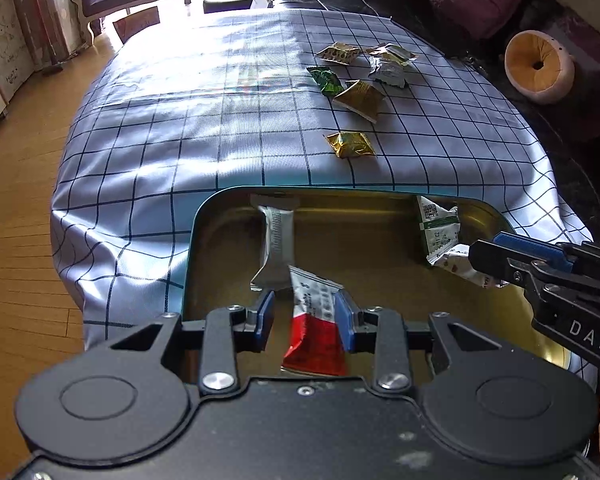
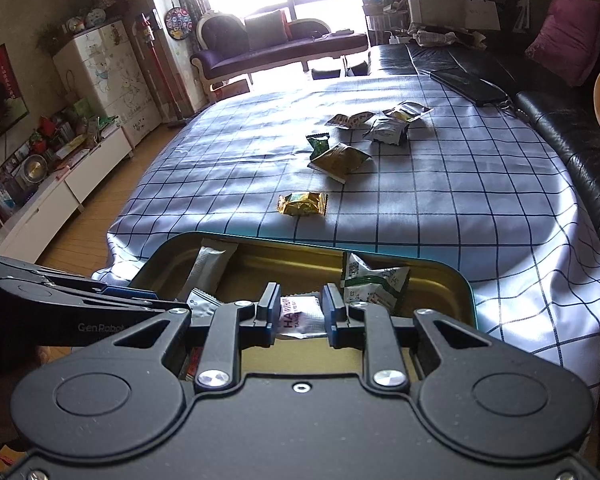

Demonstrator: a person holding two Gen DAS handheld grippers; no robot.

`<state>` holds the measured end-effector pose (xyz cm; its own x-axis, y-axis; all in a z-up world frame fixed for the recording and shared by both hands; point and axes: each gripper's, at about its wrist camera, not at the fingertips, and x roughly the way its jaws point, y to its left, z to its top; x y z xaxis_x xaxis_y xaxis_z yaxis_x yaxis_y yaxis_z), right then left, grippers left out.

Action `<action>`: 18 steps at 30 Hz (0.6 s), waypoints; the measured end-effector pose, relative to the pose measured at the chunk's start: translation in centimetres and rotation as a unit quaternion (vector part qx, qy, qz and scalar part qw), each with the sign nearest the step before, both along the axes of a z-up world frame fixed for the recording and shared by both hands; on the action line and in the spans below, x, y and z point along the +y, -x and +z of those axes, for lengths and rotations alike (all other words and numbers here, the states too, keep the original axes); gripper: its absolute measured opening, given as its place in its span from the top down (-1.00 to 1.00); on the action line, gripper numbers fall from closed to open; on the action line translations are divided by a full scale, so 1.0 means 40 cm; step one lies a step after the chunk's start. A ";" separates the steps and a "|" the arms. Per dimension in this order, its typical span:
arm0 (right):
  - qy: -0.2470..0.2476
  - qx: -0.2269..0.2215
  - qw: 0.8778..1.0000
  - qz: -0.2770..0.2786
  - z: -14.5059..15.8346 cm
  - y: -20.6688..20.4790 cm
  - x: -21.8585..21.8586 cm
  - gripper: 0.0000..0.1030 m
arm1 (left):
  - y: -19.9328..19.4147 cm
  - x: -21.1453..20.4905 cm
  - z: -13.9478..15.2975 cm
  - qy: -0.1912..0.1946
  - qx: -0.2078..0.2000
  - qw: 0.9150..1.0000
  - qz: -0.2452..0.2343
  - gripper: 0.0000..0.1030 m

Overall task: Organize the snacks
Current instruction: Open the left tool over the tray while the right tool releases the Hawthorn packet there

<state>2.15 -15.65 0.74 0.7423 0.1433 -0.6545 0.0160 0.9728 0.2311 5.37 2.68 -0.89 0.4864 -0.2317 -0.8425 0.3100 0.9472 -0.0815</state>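
**Both grippers down in the tin, a packet in each**

My left gripper [image 1: 305, 322] tilts steeply down into the gold-lined rectangular metal tin [image 1: 380, 194], its blue pads only narrowly apart and pinching the red-and-white snack packet [image 1: 314, 320], which stands up between them. Just beyond it a long silver stick packet [image 1: 276, 236] lies in the tin.

My right gripper [image 2: 300, 316] comes in from the right, angled down over the tin's right half. Its jaws are drawn in about as far as they go, clamping a small white packet with red lettering [image 2: 300, 318]. Right beside that, a white-and-green packet [image 2: 374, 280] leans in the tin's far right corner.

The tin sits at the near edge of the white tablecloth with a dark blue grid [image 1: 220, 140]. Out on the cloth, a crinkled gold packet [image 1: 350, 144] lies alone, and farther back a loose cluster of green, gold and silver packets [image 1: 358, 70] lies well apart from the tin.
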 end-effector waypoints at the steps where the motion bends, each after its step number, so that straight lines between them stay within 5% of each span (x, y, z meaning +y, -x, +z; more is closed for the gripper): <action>1: 0.001 0.002 1.000 -0.001 -0.001 0.001 -0.001 0.39 | -0.001 0.000 -0.001 0.001 0.001 1.000 0.000 0.34; 18: -0.012 0.029 0.999 0.019 0.000 -0.005 -0.002 0.35 | -0.009 -0.002 -0.017 -0.004 0.015 1.000 0.005 0.34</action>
<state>2.35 -15.72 0.74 0.6969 0.1878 -0.6922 -0.0071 0.9669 0.2551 5.71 2.62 -1.55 0.4638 -0.2198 -0.8582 0.2988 0.9508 -0.0821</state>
